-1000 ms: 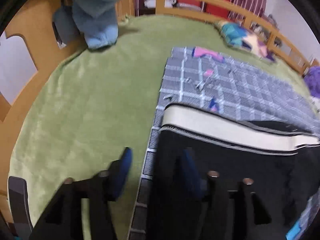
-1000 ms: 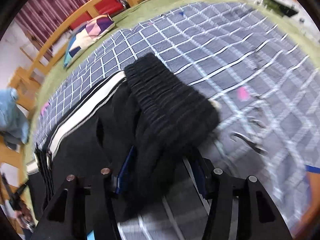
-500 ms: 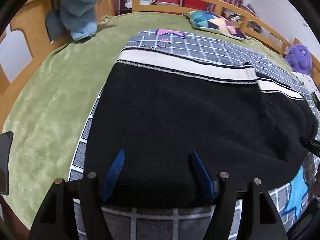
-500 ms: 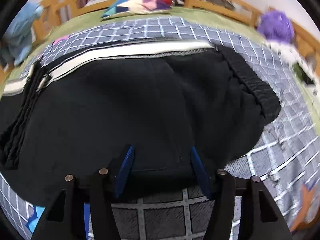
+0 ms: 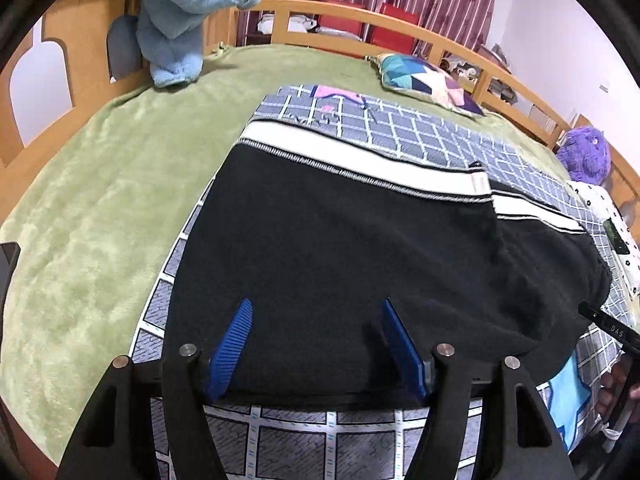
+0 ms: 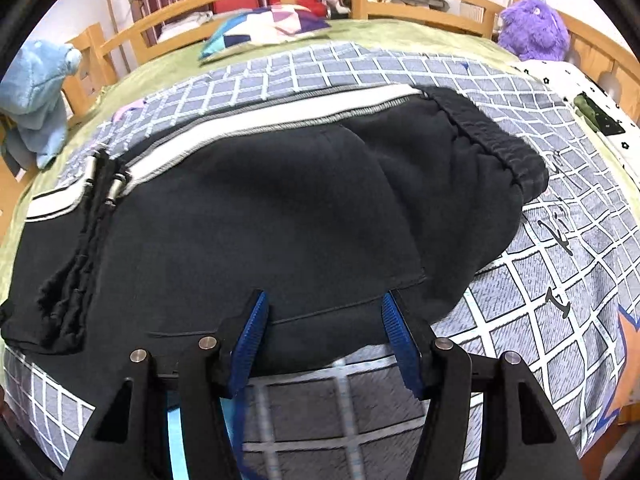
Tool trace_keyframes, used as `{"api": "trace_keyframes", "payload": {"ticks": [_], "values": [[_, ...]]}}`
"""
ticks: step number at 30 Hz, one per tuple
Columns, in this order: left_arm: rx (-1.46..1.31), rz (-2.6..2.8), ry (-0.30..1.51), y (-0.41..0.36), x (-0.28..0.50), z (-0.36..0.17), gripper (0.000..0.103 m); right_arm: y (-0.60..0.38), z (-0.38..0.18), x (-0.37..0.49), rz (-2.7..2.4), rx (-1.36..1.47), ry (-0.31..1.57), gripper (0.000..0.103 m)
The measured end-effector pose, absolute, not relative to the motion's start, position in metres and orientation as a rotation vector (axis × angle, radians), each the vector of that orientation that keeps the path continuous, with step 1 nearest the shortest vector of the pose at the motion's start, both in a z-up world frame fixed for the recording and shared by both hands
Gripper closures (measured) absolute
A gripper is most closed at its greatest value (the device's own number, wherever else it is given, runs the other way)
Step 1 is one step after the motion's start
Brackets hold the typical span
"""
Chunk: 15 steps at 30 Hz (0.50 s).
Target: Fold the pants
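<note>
The black pants (image 5: 352,248) with a white side stripe lie folded over on a grey checked mat (image 5: 420,136) on the bed. In the right wrist view the pants (image 6: 280,216) show the ribbed waistband at right and the cuffs with metal cord tips at left. My left gripper (image 5: 316,340) is open and empty over the near edge of the pants. My right gripper (image 6: 324,332) is open and empty over the near edge of the same pants.
A green blanket (image 5: 100,200) covers the bed inside a wooden rail (image 5: 440,40). A blue plush toy (image 5: 180,12) hangs at the far left, a patterned pillow (image 5: 428,80) lies at the back, a purple plush (image 6: 532,28) sits at the right.
Both grippers have drawn back to the near edge. My right gripper held the waistband bundle a second ago; it now lies laid down. Both pairs of jaws stand open.
</note>
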<state>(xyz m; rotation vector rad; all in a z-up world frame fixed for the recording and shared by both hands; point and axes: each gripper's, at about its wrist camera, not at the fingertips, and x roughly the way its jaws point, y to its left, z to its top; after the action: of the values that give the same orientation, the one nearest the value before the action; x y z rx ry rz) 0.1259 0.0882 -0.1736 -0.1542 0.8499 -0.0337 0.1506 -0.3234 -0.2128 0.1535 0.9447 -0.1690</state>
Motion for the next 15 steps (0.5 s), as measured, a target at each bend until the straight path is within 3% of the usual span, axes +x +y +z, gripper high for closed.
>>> {"api": "trace_keyframes", "payload": {"ticks": [6,10,13,15], "values": [[-0.148,-0.011,0.803,0.093,0.117,-0.159,0.038,-0.313,-0.192,0.14,-0.165,0.181,0.849,0.044],[-0.187,-0.009,0.791,0.102,0.112,-0.154,0.038,-0.302,-0.194,0.148,-0.076,0.199,0.91,0.044],[-0.195,-0.002,0.798,0.106,0.109,-0.155,0.038,-0.278,-0.229,0.158,-0.044,0.053,1.08,0.045],[-0.188,0.013,0.797,0.107,0.108,-0.155,0.038,-0.271,-0.231,0.154,-0.056,-0.002,1.041,0.044]]}}
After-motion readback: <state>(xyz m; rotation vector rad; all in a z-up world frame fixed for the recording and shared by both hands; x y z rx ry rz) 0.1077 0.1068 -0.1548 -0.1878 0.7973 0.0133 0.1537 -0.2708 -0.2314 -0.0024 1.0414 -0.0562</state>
